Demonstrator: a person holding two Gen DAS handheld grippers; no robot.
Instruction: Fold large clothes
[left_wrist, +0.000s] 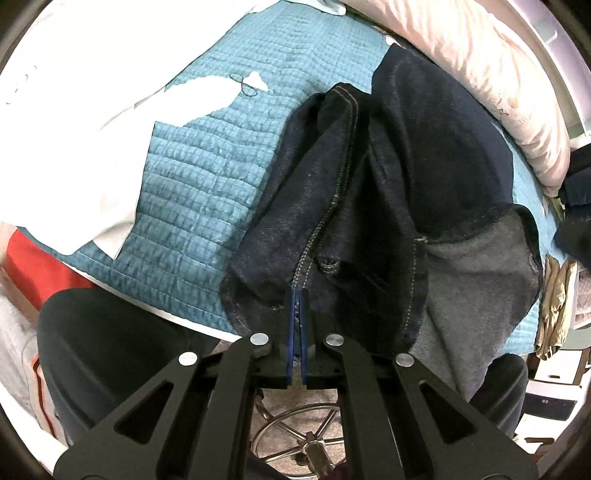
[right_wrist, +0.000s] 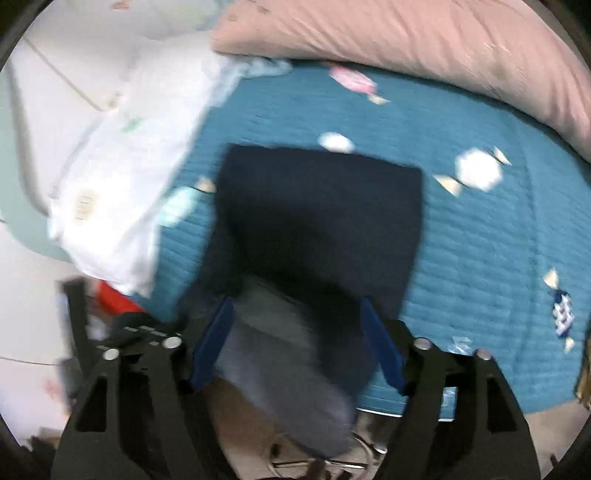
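Dark blue jeans lie on a teal quilted bedspread, with a grey inside-out part hanging over the near edge. My left gripper is shut on the jeans at a stitched seam near the bed's edge. In the blurred right wrist view the jeans lie folded flat on the bedspread. My right gripper is open, its blue pads on either side of the jeans' near end, with the grey part between and below them.
A pink duvet runs along the far right of the bed and shows in the right wrist view. White clothing lies at the left. A chair's metal base stands on the floor below.
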